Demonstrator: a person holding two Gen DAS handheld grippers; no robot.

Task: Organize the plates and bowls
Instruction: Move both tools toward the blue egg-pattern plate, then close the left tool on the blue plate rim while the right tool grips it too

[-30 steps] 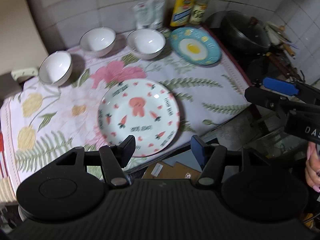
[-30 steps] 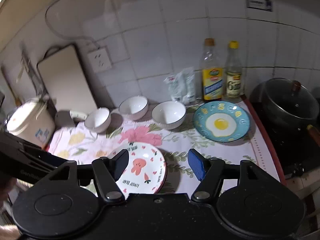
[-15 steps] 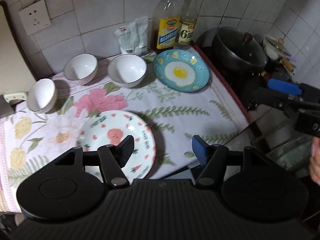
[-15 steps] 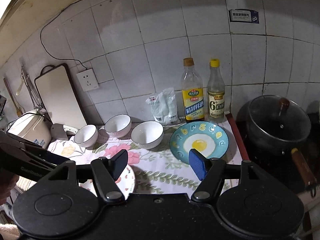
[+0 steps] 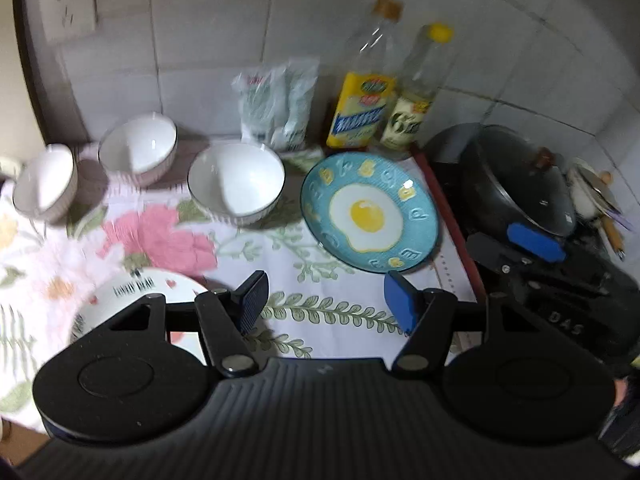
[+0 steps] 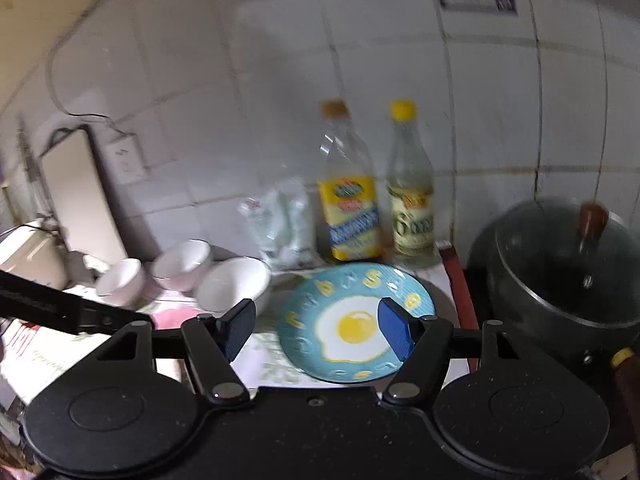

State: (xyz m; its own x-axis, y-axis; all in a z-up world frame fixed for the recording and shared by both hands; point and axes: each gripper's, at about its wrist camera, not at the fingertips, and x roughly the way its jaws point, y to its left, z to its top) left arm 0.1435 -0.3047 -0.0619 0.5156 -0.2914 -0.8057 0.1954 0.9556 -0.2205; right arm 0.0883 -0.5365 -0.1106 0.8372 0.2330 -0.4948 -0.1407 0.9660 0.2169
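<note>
A blue plate with a fried-egg picture (image 5: 370, 214) (image 6: 352, 328) lies flat on the flowered cloth at the right. Three white bowls stand along the back: one next to the plate (image 5: 236, 182) (image 6: 236, 286), one in the middle (image 5: 138, 148) (image 6: 182, 264), one at the far left (image 5: 44, 180) (image 6: 120, 280). A white plate with carrots and a pink figure (image 5: 140, 300) lies near the front left, partly hidden by my left gripper (image 5: 324, 300), which is open above the cloth, short of the blue plate. My right gripper (image 6: 316, 328) is open just before the blue plate, holding nothing.
Two bottles (image 5: 366, 80) (image 5: 420, 92) and a plastic bag (image 5: 278, 108) stand against the tiled wall behind the dishes. A dark lidded pot (image 6: 560, 264) sits on the stove to the right. A cutting board (image 6: 80, 192) and a white cooker (image 6: 24, 252) are at the left.
Both grippers have moved right and forward toward the blue egg plate, which now looks larger. The carrot plate has slid to the lower left of the left wrist view. Both stay open.
</note>
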